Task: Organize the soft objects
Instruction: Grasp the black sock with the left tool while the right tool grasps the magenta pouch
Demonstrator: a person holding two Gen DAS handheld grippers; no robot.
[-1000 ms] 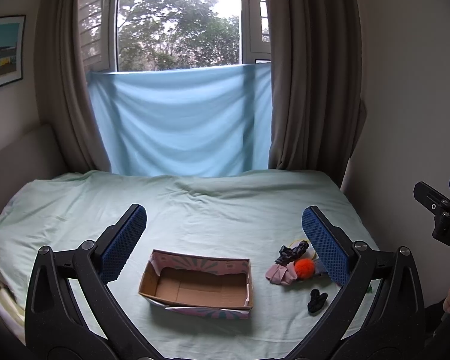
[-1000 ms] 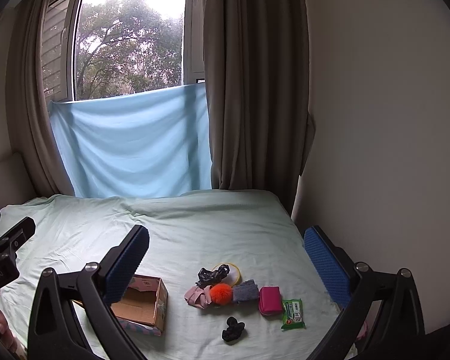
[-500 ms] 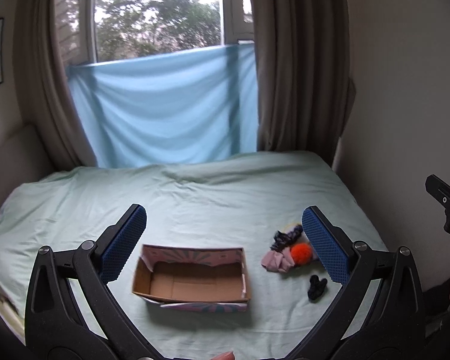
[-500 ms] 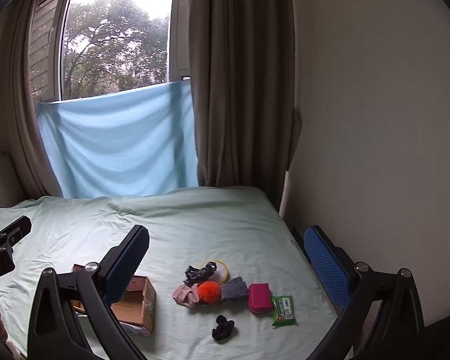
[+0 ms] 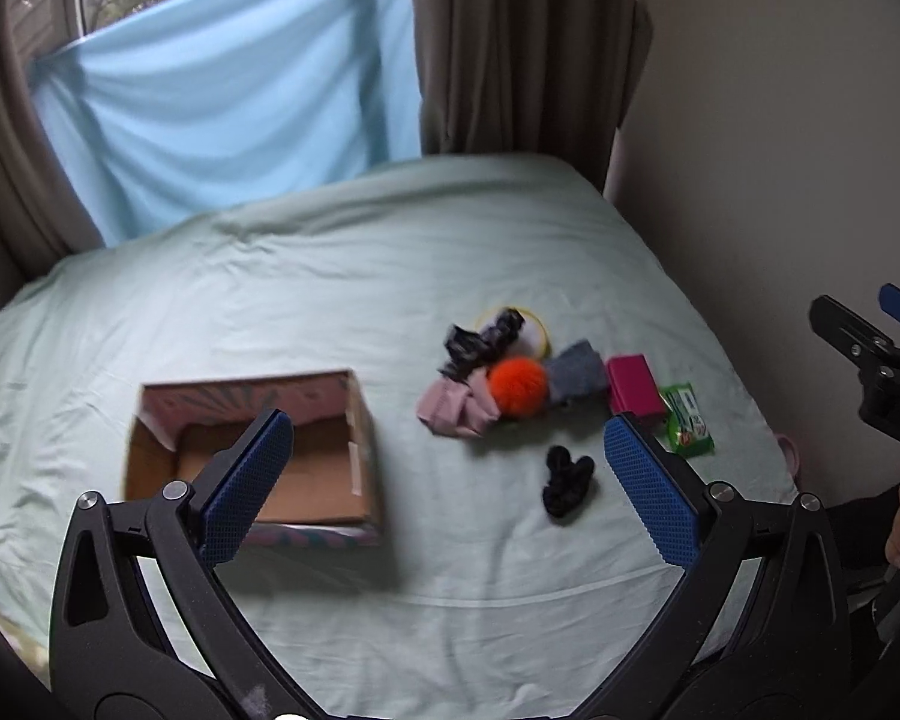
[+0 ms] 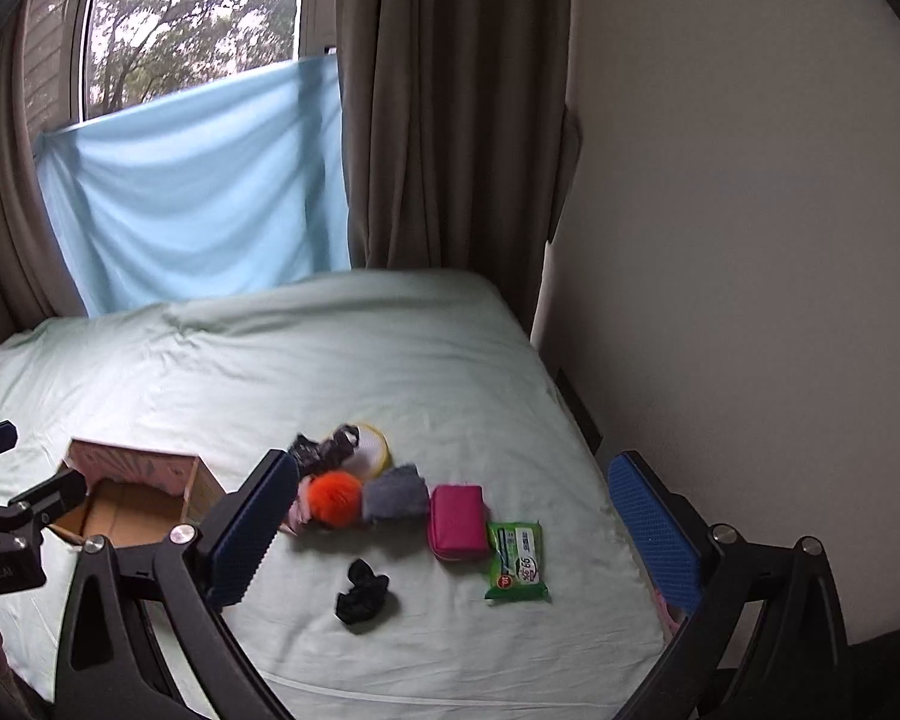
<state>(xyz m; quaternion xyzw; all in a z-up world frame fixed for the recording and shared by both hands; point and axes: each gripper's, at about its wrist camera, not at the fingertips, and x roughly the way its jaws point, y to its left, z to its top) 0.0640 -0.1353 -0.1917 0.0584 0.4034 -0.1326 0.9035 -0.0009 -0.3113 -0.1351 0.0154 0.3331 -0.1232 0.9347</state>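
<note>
An open cardboard box (image 5: 252, 450) (image 6: 132, 492) lies on the pale green bed. Right of it is a cluster: an orange pom-pom (image 5: 517, 387) (image 6: 335, 498), pink cloth (image 5: 456, 411), grey cloth (image 5: 576, 378) (image 6: 395, 498), dark patterned cloth (image 5: 480, 342) on a yellow-rimmed round thing (image 6: 371, 450), a magenta pouch (image 5: 633, 390) (image 6: 456, 519), a green wipes pack (image 5: 687, 423) (image 6: 516, 561), and a black scrunchie (image 5: 567, 480) (image 6: 363, 597). My left gripper (image 5: 450, 492) is open and empty above the bed. My right gripper (image 6: 450, 540) is open and empty, above the cluster.
A wall (image 6: 750, 240) runs along the bed's right edge. Brown curtains (image 6: 450, 120) and a blue sheet (image 6: 198, 180) hang at the window behind the bed. The right gripper shows at the left wrist view's right edge (image 5: 870, 366).
Both grippers have moved forward and tilted down toward the bed, so the box and the cluster look larger and nearer. Both stay open and empty.
</note>
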